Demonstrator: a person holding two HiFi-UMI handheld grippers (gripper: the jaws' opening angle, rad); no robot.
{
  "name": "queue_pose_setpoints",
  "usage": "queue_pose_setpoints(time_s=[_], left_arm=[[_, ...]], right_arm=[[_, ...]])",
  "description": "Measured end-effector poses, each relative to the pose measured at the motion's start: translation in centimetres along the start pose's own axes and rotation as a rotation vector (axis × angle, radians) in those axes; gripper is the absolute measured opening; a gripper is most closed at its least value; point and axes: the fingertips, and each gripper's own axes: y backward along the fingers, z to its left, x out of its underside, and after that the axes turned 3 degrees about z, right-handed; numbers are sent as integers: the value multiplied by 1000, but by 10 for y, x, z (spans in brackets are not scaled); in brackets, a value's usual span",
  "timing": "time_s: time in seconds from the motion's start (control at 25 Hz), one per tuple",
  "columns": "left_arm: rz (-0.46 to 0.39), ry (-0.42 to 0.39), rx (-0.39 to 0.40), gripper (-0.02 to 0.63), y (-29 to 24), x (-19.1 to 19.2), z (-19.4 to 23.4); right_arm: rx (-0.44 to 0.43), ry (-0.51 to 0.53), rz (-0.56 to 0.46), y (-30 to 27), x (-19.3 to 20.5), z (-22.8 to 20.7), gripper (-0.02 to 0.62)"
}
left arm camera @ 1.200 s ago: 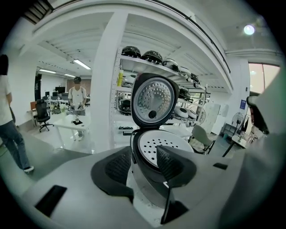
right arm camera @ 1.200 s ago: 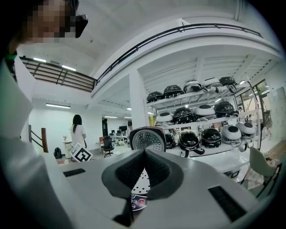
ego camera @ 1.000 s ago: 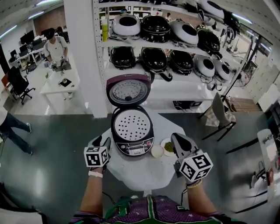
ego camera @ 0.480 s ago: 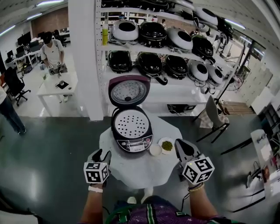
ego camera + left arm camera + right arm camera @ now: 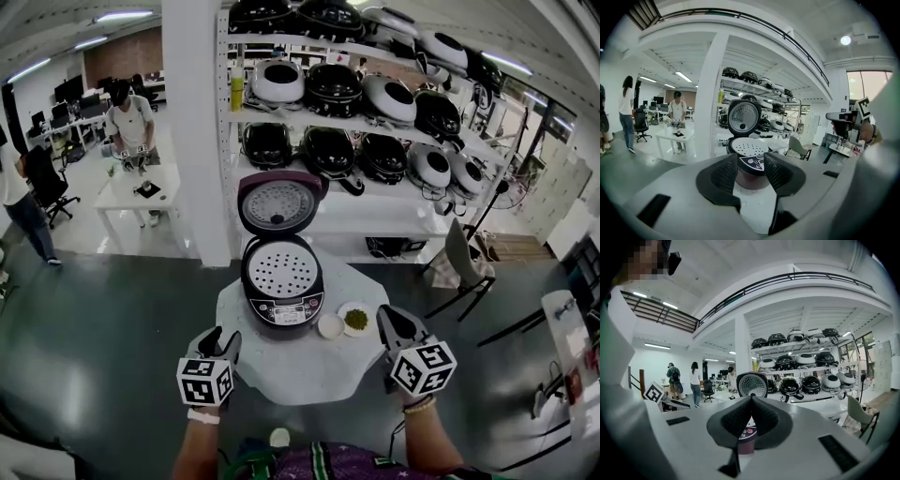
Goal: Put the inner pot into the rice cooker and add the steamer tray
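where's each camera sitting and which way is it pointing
Head view: on the person's head, facing down at the rice cooker on the table; both forearms, left gripper and right gripper show.
Left gripper view: rides the left gripper, looking along its open fingers at the cooker's front; the right gripper shows far right.
Right gripper view: rides the right gripper, looking along its shut fingers toward the cooker's raised lid.
Shared: both gripper views see the cooker and the shelves behind.
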Motion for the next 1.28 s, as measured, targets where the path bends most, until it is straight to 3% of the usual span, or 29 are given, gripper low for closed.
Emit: queue_pose_setpoints(time_s=[0.2,0.64,0.92,1.28], left_arm=[[-77,27,-18,198,24,-6,-42],[-205,-5,-22,186,94,-13,-156],[-316,-11,-39,130,146,-18,-208],[-418,-32,-113,41,192,-17,-238]], right_arm=[[-27,-4,-23,44,-6,-17,8],[-52,3,-114,153,-12,-51,8],[-64,-15,-175,208,-17,-66,8],[-116,-42,-202,257,-3,-58,8]])
